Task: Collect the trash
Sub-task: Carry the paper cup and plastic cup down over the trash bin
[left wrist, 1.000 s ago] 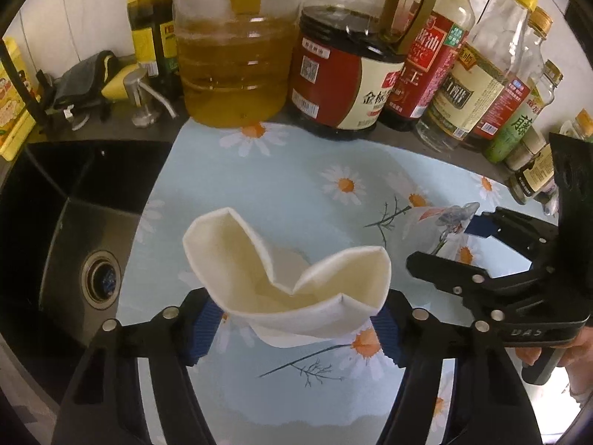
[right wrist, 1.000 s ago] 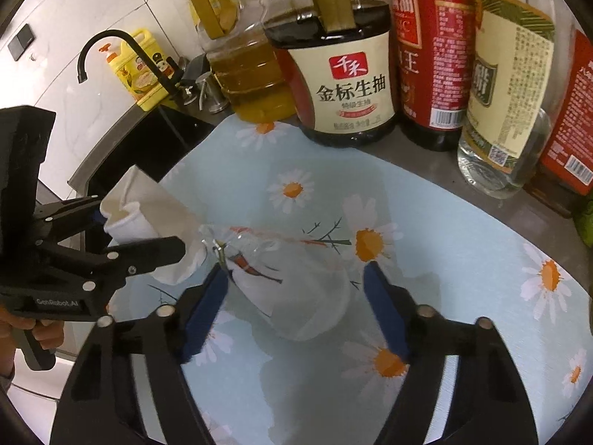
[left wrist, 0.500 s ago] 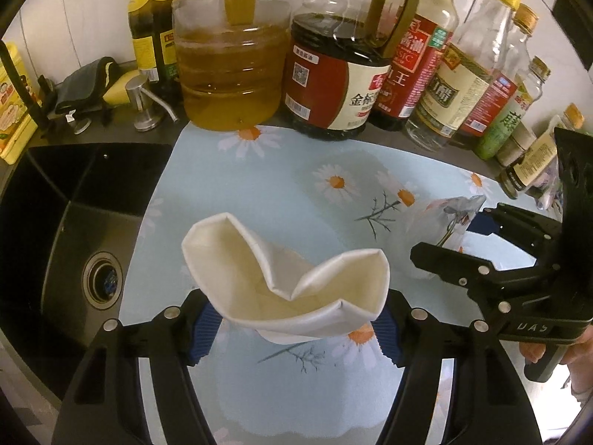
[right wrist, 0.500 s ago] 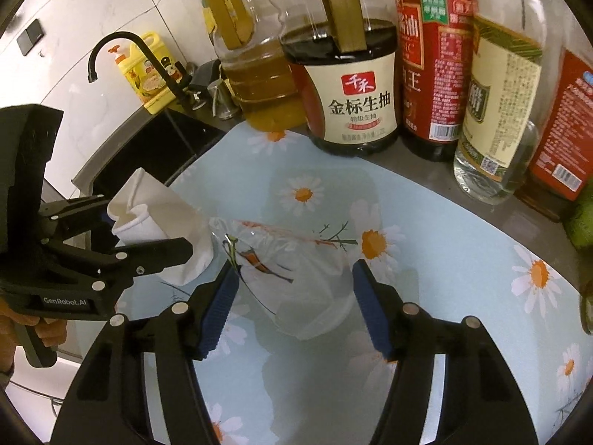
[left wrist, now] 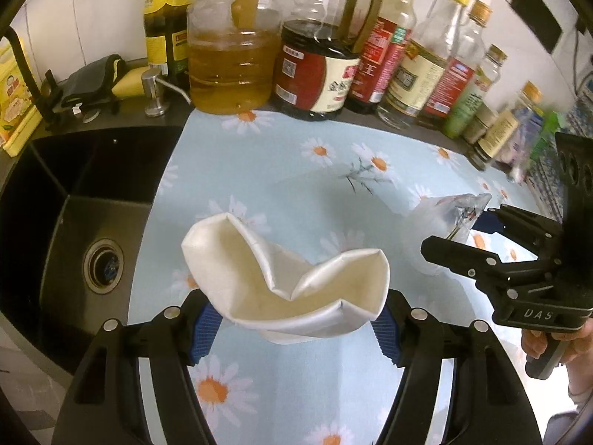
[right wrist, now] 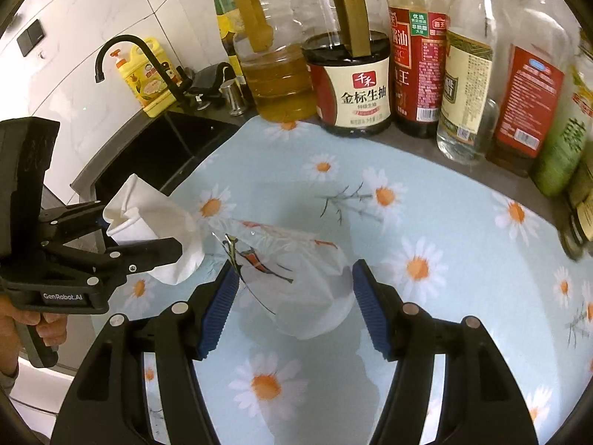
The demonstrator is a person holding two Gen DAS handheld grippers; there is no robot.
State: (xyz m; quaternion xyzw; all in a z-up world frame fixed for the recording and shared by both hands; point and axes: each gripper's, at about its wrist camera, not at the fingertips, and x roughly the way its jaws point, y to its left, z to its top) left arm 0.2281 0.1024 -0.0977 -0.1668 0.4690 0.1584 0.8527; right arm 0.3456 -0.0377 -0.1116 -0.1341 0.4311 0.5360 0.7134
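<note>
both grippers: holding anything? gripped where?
Left gripper clamps a crushed white paper cup across its lower body. Right gripper clamps a clear plastic bag across its sides.

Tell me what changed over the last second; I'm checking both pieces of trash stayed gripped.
Both grippers pulled back and up from the row of bottles, so more of the daisy cloth shows. The left gripper still holds the crumpled paper cup; the right gripper still holds the clear plastic wrapper, its jaws a little narrower. Nothing was let go. Bottles, sink and cloth stayed put.
</note>
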